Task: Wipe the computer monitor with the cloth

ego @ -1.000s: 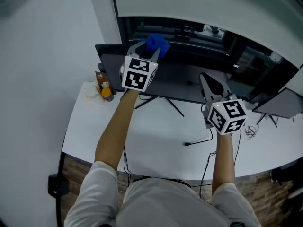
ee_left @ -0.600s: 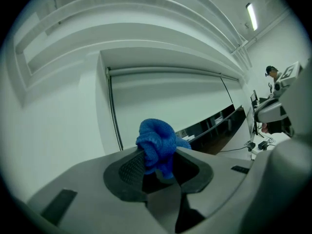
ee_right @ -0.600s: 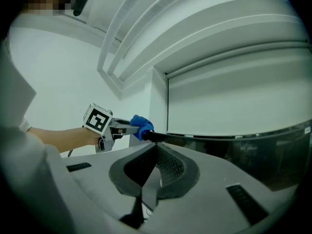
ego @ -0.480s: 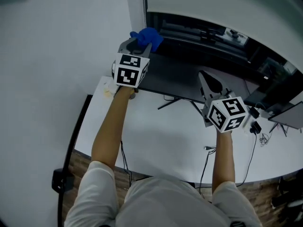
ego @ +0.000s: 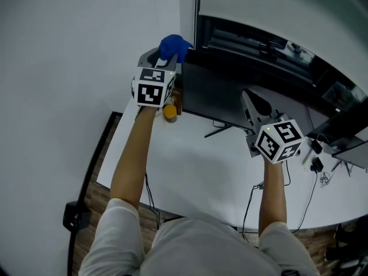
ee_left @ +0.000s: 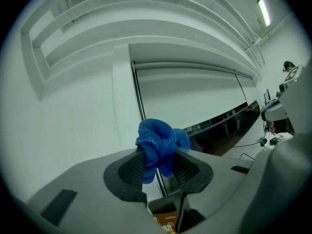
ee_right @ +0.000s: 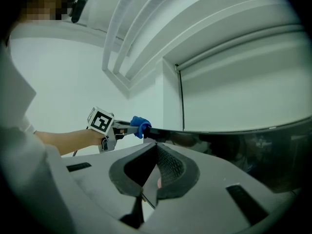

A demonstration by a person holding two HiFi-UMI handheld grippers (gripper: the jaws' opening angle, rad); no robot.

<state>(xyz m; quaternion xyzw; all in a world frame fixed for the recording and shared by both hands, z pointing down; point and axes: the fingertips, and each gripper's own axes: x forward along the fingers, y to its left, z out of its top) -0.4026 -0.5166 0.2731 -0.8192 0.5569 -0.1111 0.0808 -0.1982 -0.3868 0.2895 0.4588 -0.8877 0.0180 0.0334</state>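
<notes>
1. The white desk [ego: 184,171] carried the dark monitor [ego: 221,99] at its far side. Only the head view showed the cables [ego: 249,204].
2. Both arms were stretched forward, the left reaching farther.
3. The left gripper [ee_left: 158,162] was clamped on the bunched blue cloth [ee_left: 157,139]. The right gripper view put the cloth at the monitor's top left corner.
4. The right gripper [ee_right: 155,167] had its jaws together with nothing between them, and sat low before the screen.
5. The brown packet [ego: 177,99] lay beside the orange cap [ego: 170,112]; its print was unreadable. The cubes bore square markers only.
</notes>
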